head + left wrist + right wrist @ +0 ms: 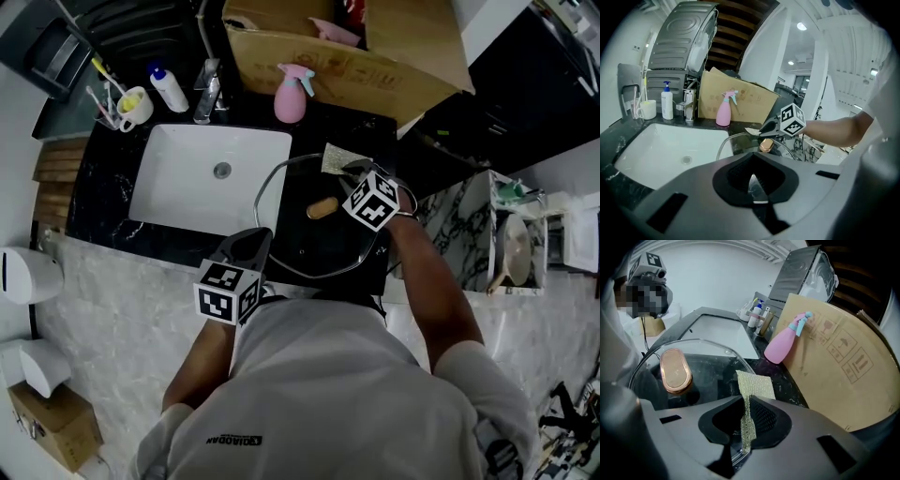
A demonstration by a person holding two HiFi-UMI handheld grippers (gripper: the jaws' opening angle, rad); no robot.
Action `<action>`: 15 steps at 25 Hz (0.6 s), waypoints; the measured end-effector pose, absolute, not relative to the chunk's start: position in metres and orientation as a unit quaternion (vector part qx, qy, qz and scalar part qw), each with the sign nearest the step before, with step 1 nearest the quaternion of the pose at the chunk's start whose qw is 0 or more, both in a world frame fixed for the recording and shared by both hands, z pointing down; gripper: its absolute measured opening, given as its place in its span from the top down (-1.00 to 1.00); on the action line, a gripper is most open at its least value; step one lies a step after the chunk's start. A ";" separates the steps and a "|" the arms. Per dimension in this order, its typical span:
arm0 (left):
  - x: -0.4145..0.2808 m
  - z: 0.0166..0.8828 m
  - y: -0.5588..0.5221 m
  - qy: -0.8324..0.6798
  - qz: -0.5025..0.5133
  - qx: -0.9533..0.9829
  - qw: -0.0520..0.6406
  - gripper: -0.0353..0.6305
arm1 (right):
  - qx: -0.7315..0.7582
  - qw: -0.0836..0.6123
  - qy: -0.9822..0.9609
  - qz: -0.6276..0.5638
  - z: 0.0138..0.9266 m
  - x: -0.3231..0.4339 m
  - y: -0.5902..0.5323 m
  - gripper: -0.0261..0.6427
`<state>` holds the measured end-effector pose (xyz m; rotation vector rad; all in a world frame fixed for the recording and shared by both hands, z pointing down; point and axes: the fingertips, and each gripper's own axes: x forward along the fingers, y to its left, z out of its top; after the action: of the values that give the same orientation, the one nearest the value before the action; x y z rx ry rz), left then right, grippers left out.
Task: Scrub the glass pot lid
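Copper-coloured at its knob (322,208), the glass pot lid (291,239) lies flat on the black counter (103,192), just right of the white sink (187,155), its left rim reaching over the sink's edge. The left gripper (251,246) is closed on the lid's near-left rim; its own view shows a bright sliver of that rim pinched between the pads, so it looks to be steadying the lid. The right gripper (349,171) is clamped on a gold-green mesh scouring cloth (754,385), whose free end drapes over the lid's far rim, right of the knob.

Scrubbing seems to be under way or just starting at the far edge. The next move calls for pressing the cloth flat on the glass and drawing it round the knob in strokes, while the left jaws keep hold so the lid does not slide toward the sink.

Further out, a pink spray bottle (292,94) stands against a cardboard box (319,61) on the far side; a faucet (207,92), a white pump bottle (169,89) and a cup (133,106) of brushes stand far left.

The box bears handling symbols, a glass, an umbrella and up-arrows, but no words I can read. The pump bottle's label is too small. Small print on the back of the person's shirt (328,394) is not clear enough to read.
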<state>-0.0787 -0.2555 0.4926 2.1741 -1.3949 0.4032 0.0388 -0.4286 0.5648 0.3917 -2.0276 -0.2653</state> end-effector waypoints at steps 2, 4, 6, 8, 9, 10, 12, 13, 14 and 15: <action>-0.078 0.494 -0.255 -0.517 0.147 0.801 0.262 0.86 | 0.158 0.506 -0.841 -0.109 0.566 0.038 -0.429 0.70; -0.078 0.494 -0.256 -0.517 0.146 0.801 0.264 0.86 | 0.152 0.506 -0.842 -0.107 0.566 0.038 -0.428 0.70; -0.078 0.493 -0.256 -0.516 0.145 0.802 0.263 0.86 | 0.146 0.504 -0.845 -0.104 0.565 0.037 -0.425 0.70; -0.077 0.493 -0.256 -0.514 0.144 0.804 0.262 0.86 | 0.142 0.501 -0.847 -0.103 0.564 0.038 -0.421 0.70; -0.077 0.493 -0.255 -0.513 0.144 0.805 0.260 0.86 | 0.142 0.500 -0.848 -0.103 0.564 0.038 -0.418 0.70; -0.076 0.493 -0.255 -0.510 0.145 0.807 0.259 0.86 | 0.143 0.500 -0.848 -0.103 0.563 0.039 -0.416 0.70; -0.076 0.492 -0.254 -0.506 0.146 0.810 0.257 0.86 | 0.145 0.499 -0.848 -0.102 0.562 0.041 -0.411 0.70; -0.076 0.492 -0.253 -0.504 0.146 0.812 0.257 0.86 | 0.147 0.499 -0.848 -0.100 0.562 0.042 -0.409 0.70; -0.077 0.491 -0.253 -0.503 0.146 0.813 0.256 0.86 | 0.149 0.499 -0.848 -0.099 0.561 0.043 -0.407 0.70; -0.078 0.491 -0.253 -0.501 0.146 0.814 0.255 0.86 | 0.152 0.499 -0.848 -0.097 0.560 0.044 -0.404 0.70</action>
<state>-0.0777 -0.2529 0.4906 2.2099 -1.3599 0.3969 0.0435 -0.4041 0.5604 0.3666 -2.0514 -0.2345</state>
